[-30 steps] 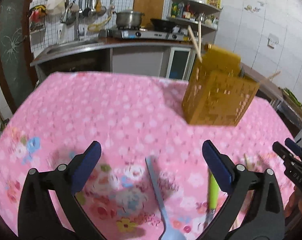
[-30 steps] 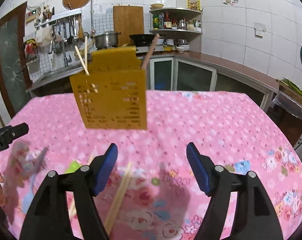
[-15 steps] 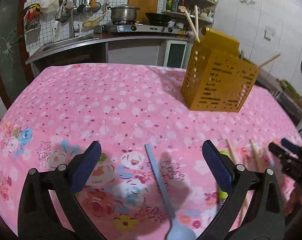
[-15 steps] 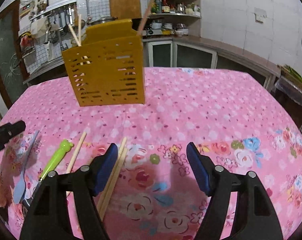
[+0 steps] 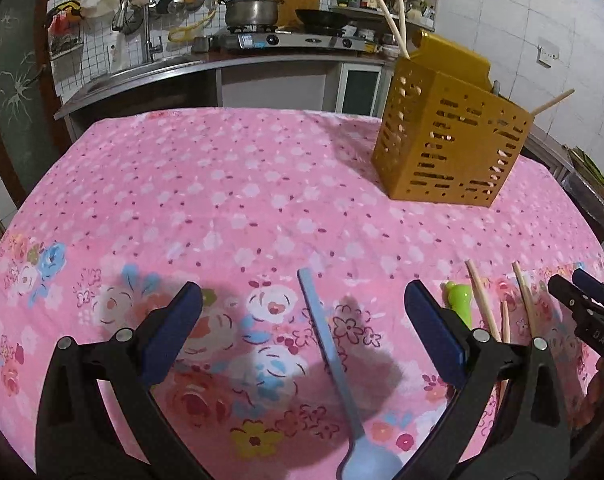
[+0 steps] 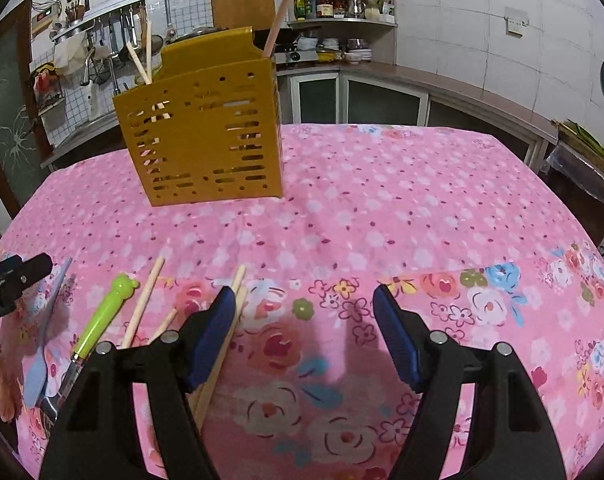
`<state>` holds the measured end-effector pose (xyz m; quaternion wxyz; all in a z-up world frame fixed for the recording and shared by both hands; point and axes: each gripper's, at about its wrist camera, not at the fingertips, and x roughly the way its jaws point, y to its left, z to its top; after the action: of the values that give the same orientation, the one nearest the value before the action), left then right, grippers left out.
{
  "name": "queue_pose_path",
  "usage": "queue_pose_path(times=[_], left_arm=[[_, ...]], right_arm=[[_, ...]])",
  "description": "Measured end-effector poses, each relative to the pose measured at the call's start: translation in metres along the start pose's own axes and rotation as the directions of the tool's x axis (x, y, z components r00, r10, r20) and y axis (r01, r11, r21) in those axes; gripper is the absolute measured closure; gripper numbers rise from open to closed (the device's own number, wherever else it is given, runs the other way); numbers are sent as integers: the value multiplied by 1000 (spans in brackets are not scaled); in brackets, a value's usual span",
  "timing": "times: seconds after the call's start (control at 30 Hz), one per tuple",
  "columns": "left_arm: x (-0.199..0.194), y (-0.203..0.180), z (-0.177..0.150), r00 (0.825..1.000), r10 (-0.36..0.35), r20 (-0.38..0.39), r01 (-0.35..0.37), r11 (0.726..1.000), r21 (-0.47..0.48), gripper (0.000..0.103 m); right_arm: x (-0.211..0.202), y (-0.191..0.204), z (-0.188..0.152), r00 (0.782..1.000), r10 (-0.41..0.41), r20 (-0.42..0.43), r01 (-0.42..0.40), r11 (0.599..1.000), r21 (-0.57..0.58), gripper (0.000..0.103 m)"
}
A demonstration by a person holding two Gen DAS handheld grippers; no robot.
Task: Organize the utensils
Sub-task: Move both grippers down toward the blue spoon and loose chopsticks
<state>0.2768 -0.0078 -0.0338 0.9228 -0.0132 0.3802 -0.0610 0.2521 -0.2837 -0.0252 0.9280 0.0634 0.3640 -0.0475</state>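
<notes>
Blue and flat, the spoon (image 5: 334, 364) lies between the wide-open, empty jaws of the left gripper (image 5: 302, 332), handle pointing toward the yellow utensil holder (image 5: 446, 140), bowl nearest the camera. Its long axis runs along the fingers, not across them, so I judge a grasp needs a turn or a drop onto the handle. The right gripper (image 6: 302, 336), also open and empty, hovers nearer the holder's front; loose chopsticks (image 6: 222, 344) pass under its left finger. Only the right view shows the green-handled utensil (image 6: 98, 320) full length.
</notes>
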Motion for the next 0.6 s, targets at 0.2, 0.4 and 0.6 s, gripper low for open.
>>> queue_pose_path(times=[0.2, 0.4, 0.6], left_arm=[[6, 5, -2, 999, -14, -35, 13, 1000, -27, 5], [13, 9, -3, 997, -29, -70, 25, 998, -61, 6], [15, 0, -5, 996, -25, -81, 23, 999, -22, 11]], right_arm=[[3, 3, 0, 1000, 3, -15, -3, 1000, -19, 33], [12, 4, -1, 998, 15, -60, -16, 1000, -15, 33], [20, 16, -1, 995, 31, -98, -35, 999, -39, 38]])
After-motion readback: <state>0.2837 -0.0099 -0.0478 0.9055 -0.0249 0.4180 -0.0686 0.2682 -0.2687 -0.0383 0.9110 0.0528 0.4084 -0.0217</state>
